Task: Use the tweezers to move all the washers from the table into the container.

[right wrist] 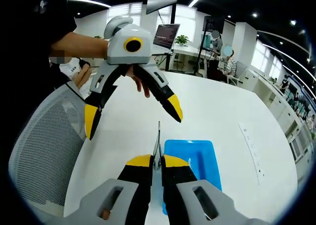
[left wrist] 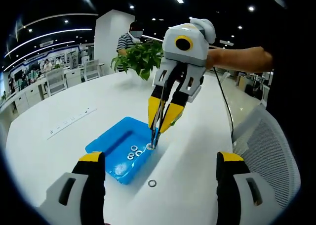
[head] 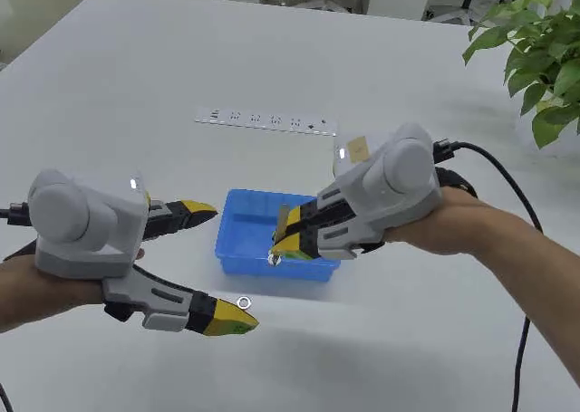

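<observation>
My right gripper (head: 304,235) is shut on metal tweezers (head: 281,235). Their tips pinch a small washer (head: 275,260) right at the near rim of the blue container (head: 237,224). In the left gripper view the tweezers (left wrist: 157,126) point down to the washer (left wrist: 148,146) at the container's (left wrist: 106,143) edge, with several washers (left wrist: 133,151) lying inside. One loose washer (head: 243,303) rests on the table in front of the container, between the jaws of my open left gripper (head: 217,267). The right gripper view shows the tweezers (right wrist: 158,141) clamped between its jaws, beside the container (right wrist: 192,158).
A white power strip (head: 267,120) lies beyond the container. A leafy plant (head: 544,59) stands at the far right, and a black cable (head: 507,195) trails from the right gripper. Grey mesh chairs (right wrist: 42,160) stand at the table's edge, and people sit at distant desks.
</observation>
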{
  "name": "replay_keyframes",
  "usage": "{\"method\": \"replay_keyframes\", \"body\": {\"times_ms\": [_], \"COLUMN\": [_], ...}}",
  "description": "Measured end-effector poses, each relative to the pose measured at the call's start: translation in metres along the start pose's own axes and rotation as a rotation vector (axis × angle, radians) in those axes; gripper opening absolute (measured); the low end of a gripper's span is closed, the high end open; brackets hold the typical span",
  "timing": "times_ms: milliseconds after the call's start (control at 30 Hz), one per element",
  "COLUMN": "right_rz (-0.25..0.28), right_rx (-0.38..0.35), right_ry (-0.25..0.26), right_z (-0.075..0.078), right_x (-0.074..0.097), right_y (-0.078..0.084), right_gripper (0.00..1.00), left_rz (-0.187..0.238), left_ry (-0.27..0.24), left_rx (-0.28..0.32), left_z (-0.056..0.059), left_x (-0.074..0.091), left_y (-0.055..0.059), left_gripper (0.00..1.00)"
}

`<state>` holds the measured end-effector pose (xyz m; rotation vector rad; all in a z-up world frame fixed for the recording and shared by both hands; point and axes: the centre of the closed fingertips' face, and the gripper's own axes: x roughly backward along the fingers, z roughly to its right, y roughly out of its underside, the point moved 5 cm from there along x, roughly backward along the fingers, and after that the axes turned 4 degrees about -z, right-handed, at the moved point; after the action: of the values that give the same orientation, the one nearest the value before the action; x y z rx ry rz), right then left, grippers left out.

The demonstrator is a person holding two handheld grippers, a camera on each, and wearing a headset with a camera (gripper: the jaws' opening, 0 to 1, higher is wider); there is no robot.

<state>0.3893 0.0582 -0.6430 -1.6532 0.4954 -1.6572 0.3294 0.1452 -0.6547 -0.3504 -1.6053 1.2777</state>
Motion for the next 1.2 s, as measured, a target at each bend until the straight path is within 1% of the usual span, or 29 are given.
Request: {"method": "replay_keyframes", "body": {"times_ms": [100, 233, 500, 567, 800, 967, 1133, 1200], "right_rz": [0.002, -0.002, -0.010, -0.013, -0.020, -0.023, -0.026, -0.028], "right_rx": [0.003, 0.006, 0.019, 0.015, 0.007, -0.011, -0.023, -0.032], "right_ry": [0.015, 0.032, 0.054, 0.047, 0.044, 0.039, 0.046, 0.046], "right_z": [0.008, 0.018, 0.032, 0.035, 0.040, 0.040, 0.042, 0.041], "right_x": [0.003, 0.003, -0.004, -0.007, -0.017, -0.023, -0.031, -0.032], "right_y": [0.000, 0.005, 0.018, 0.022, 0.033, 0.040, 0.050, 0.051], "right_gripper": [0.07, 0.07, 0.07, 0.07, 0.07, 0.07, 0.07, 0.07], "left_rz": [0.004, 0.013, 0.022, 0.022, 0.021, 0.018, 0.012, 0.009], "left_ry": [-0.007, -0.016, -0.021, -0.024, -0.029, -0.027, -0.020, -0.016], "left_rx": [0.003, 0.004, 0.006, 0.002, 0.000, -0.002, -0.007, -0.008], "left_z": [0.000, -0.001, -0.004, -0.005, -0.010, -0.014, -0.019, -0.020], "left_x": [0.001, 0.002, 0.003, 0.003, 0.001, -0.002, -0.006, -0.008], "left_y": [0.001, 0.000, -0.001, -0.001, -0.002, -0.002, -0.004, -0.004], "left_gripper": [0.99, 0.99, 0.99, 0.99, 0.98, 0.96, 0.95, 0.94]}}
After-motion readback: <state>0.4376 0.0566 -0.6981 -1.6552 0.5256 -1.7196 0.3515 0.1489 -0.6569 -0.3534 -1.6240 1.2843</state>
